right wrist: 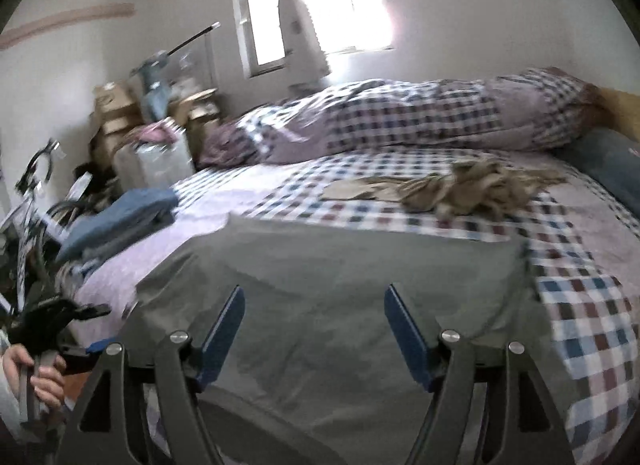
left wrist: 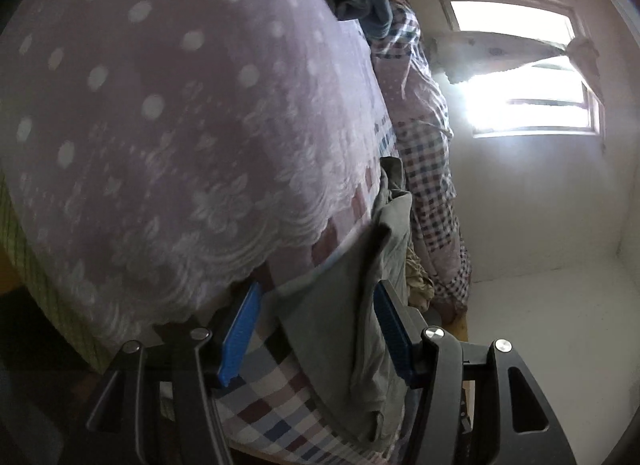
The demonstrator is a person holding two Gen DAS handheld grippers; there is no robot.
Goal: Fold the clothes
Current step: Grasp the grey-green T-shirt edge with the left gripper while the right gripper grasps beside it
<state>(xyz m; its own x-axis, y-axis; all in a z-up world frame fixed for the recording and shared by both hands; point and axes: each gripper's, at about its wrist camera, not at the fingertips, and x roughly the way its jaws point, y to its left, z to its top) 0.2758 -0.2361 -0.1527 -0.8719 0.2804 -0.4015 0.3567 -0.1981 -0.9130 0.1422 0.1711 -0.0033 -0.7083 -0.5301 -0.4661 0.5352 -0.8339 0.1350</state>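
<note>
A grey-green garment (right wrist: 320, 257) lies spread flat on the checked bed sheet (right wrist: 580, 305), near the bed's front edge. My right gripper (right wrist: 314, 289) hovers over its middle, jaws wide apart, with no cloth pinched. In the right wrist view, a hand (right wrist: 40, 377) holds my left gripper (right wrist: 80, 313) just off the garment's left edge. The left wrist view is rolled sideways. There my left gripper (left wrist: 316, 285) stands open, and an edge of the grey garment (left wrist: 340, 325) shows between its blue pads (left wrist: 240, 333) without being squeezed.
A crumpled tan garment (right wrist: 472, 189) lies further back on the bed. Folded blue clothes (right wrist: 128, 213) sit at the left edge, on a lilac dotted lace cover (left wrist: 160, 105). A rolled checked quilt (right wrist: 400, 117) and a dark pillow (right wrist: 608, 165) line the far side. Boxes (right wrist: 116, 113) crowd the left wall.
</note>
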